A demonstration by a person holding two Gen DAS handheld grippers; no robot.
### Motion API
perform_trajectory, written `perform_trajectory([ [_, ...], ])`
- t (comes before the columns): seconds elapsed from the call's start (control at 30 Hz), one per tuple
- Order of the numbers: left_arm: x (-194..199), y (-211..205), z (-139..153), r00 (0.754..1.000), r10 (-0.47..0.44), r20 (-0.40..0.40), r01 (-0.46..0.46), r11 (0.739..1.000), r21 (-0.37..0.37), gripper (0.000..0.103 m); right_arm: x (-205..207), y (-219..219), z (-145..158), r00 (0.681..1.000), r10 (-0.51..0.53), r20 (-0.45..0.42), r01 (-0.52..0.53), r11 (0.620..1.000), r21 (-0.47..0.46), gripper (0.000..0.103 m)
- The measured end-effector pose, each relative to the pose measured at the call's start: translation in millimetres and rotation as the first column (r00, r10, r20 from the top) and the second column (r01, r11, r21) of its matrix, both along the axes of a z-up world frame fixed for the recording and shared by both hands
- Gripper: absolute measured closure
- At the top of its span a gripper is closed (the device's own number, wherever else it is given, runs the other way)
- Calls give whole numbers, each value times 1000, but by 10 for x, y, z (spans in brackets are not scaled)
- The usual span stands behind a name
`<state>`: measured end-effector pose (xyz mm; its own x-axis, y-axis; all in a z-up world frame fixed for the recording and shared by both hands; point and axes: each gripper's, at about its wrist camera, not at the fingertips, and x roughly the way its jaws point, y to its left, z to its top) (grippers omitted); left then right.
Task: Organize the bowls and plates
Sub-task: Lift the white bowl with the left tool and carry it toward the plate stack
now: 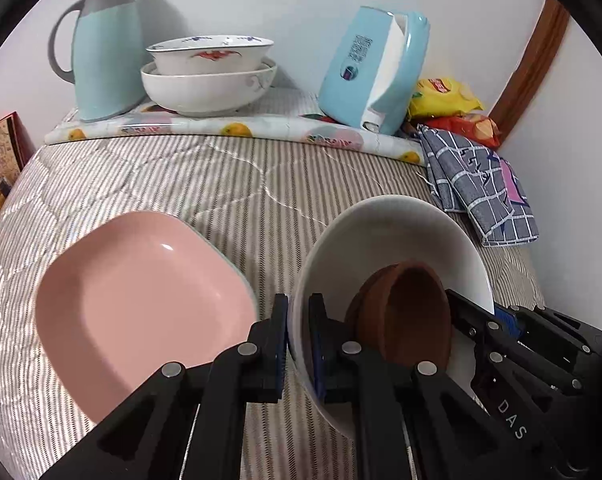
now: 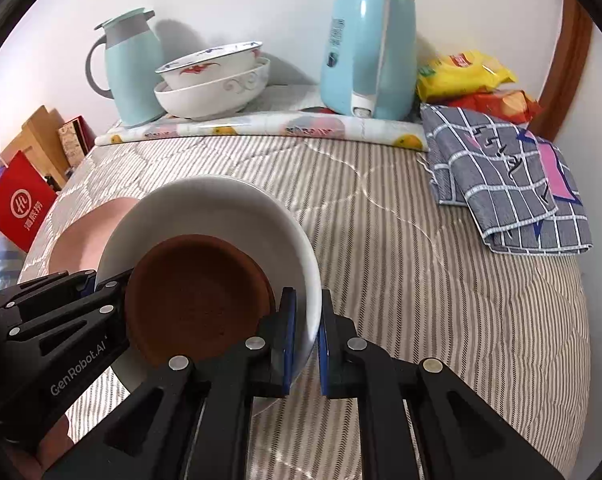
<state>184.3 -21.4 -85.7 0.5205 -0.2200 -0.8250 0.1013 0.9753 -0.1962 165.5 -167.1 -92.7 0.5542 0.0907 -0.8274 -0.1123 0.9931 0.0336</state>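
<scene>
The white bowl [image 1: 397, 232] sat tilted above the striped cloth [image 1: 221, 184], one brown dish [image 1: 409, 316] inside it. The left gripper [image 1: 299, 344] and right gripper [image 2: 305, 340] each clamped its rim from opposite sides. One pink plate [image 1: 141, 304] lay just beside it. Behind it stood two stacked bowls [image 1: 209, 76], one jug [image 1: 101, 52] and one kettle [image 1: 373, 68]; a checked towel [image 1: 477, 188] lay nearby.

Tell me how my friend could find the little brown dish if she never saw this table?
Start at the striped table cover, then find the plain white bowl that both grippers pinch by its rim, beside the pink plate. The little brown dish lies inside that bowl. It is the only dark brown piece; the stacked bowls at the back are white.
</scene>
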Motion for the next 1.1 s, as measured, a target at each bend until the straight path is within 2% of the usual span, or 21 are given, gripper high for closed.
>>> perform_trajectory([
  [0.63, -49, 370, 138, 997, 67, 26, -68, 998, 18, 93, 52, 373, 155, 997, 70, 35, -70, 997, 19, 94],
  [1.1, -47, 715, 160, 992, 122, 29, -123, 992, 20, 93, 127, 712, 161, 992, 120, 39, -121, 992, 27, 94],
])
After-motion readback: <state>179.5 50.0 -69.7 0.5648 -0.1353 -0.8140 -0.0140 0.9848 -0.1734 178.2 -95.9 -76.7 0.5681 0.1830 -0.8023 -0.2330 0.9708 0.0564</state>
